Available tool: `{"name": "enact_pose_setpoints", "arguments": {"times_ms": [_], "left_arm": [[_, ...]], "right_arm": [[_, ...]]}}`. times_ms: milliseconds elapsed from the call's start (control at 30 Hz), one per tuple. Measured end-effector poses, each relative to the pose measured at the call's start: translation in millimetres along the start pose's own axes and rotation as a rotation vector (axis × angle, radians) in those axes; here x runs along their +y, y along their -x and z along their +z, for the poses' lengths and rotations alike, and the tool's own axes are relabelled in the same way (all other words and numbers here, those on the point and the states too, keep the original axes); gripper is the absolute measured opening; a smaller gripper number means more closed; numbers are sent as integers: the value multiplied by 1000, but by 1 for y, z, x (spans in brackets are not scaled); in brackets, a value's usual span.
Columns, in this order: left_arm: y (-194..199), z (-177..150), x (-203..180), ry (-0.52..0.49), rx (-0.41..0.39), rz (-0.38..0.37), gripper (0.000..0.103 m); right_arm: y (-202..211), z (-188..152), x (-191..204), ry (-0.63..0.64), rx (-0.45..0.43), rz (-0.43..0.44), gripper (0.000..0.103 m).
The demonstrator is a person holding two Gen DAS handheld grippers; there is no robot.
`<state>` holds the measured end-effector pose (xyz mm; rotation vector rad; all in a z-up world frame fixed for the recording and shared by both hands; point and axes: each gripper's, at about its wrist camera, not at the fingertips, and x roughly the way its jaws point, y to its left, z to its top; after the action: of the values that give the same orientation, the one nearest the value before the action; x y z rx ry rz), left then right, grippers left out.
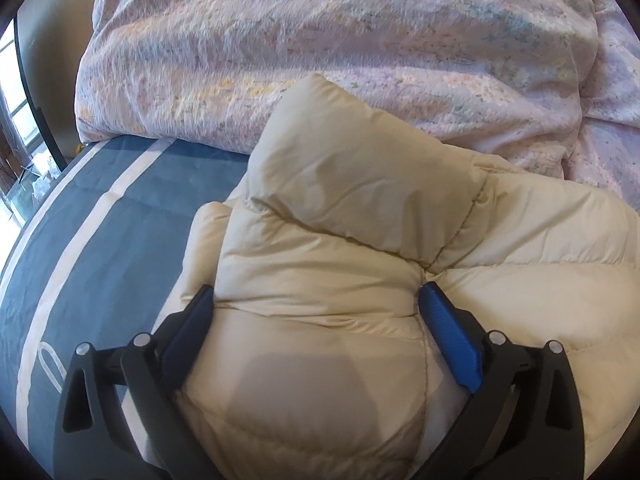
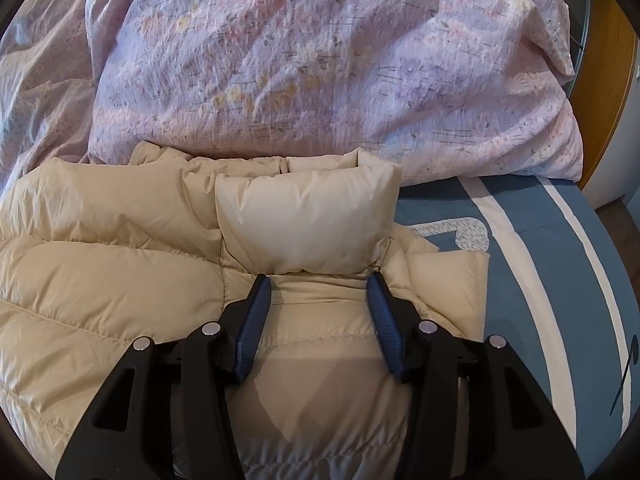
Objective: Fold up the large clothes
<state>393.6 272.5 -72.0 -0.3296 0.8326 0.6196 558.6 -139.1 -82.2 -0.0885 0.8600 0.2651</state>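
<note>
A cream puffer jacket (image 1: 320,240) lies on the bed; it also shows in the right wrist view (image 2: 120,248). My left gripper (image 1: 316,296) is open, its jaws wide apart over the jacket's left side just below the puffy collar (image 1: 340,160). My right gripper (image 2: 319,284) is open, with a bulge of the jacket between its jaws, just below the collar's right end (image 2: 308,216). Whether either gripper presses on the fabric I cannot tell.
A crumpled pink floral duvet (image 1: 320,40) is piled behind the jacket and fills the back of the right wrist view (image 2: 320,60). The blue bed sheet with white stripes (image 1: 100,220) lies left of the jacket and right of it (image 2: 540,260). A wooden panel (image 2: 608,80) stands far right.
</note>
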Motion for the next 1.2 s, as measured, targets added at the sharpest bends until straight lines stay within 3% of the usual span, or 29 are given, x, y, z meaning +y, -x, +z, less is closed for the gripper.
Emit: {"name": "enact_pose_setpoints", "arguments": {"times_ms": [833,900,933,1000,1067,1200], "left_arm": [[1,-1,2,13,6,-8,101],[11,-2,5,20,34,-29,101],[20,-3,11,30,39,-62,100],[43,-6,24,36,19,-103,101],[57,-8,36,32,0,-90,101],[69,-17,58,20,11,-84,101]], "right_arm": [[0,3,-3,-24,-9,4,57],[10,4,-7,-24,11,1,66],[20,5,-10,-29,17,17,80],[43,5,-21,-49,-15,35,93],[63,4,-34,-63,-47,31,93],[67,-5,-59,-117,33,64,94]]}}
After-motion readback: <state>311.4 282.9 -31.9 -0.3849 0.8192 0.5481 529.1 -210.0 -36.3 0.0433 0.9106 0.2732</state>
